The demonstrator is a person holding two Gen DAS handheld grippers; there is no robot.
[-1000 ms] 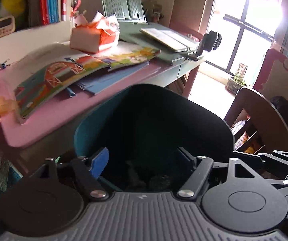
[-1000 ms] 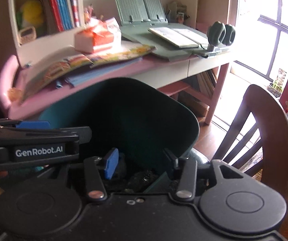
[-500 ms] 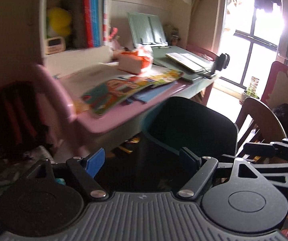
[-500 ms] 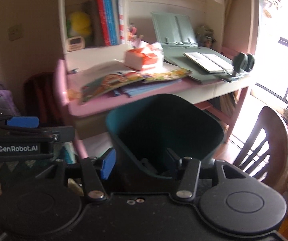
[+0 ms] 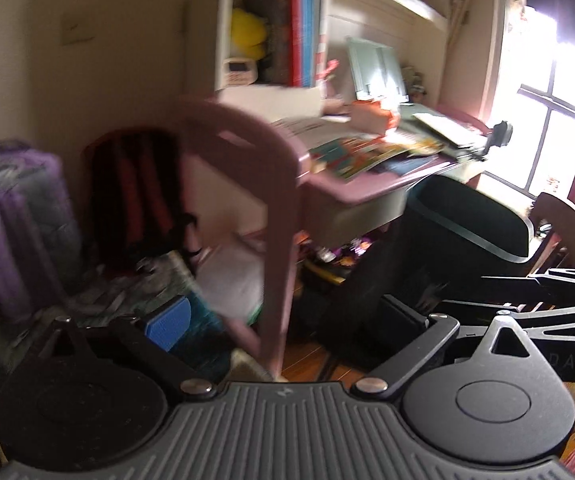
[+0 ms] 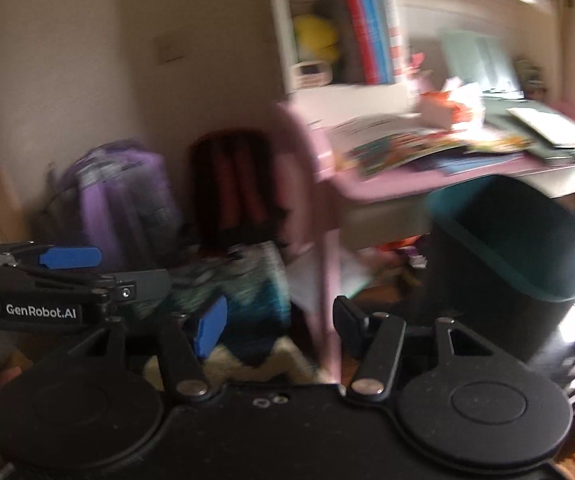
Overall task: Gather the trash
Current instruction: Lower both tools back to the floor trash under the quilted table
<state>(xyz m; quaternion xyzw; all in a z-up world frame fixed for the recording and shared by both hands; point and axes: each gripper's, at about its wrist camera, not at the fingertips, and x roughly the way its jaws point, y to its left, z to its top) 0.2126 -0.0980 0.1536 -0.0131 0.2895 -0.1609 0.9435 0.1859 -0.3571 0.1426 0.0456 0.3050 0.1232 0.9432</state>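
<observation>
A dark teal trash bin (image 5: 467, 232) stands on the floor by the pink desk (image 5: 351, 188), at the right in both views (image 6: 527, 248). My left gripper (image 5: 283, 316) is open and empty, low over the floor left of the bin. My right gripper (image 6: 279, 320) is open and empty too, facing the desk leg. An orange and white crumpled packet (image 5: 375, 114) lies on the desk among picture books, also in the right wrist view (image 6: 451, 106). Both views are blurred.
A purple backpack (image 6: 119, 200) and a dark red backpack (image 6: 235, 196) lean on the wall at left. A patterned rug (image 6: 255, 300) covers the floor. A wooden chair (image 5: 567, 228) stands right of the bin. Shelves with books (image 5: 303, 32) rise behind the desk.
Both grippers have pulled back from over the bin and swung left. The bin has moved from the centre to the right of both views, and the backpacks came into view.
</observation>
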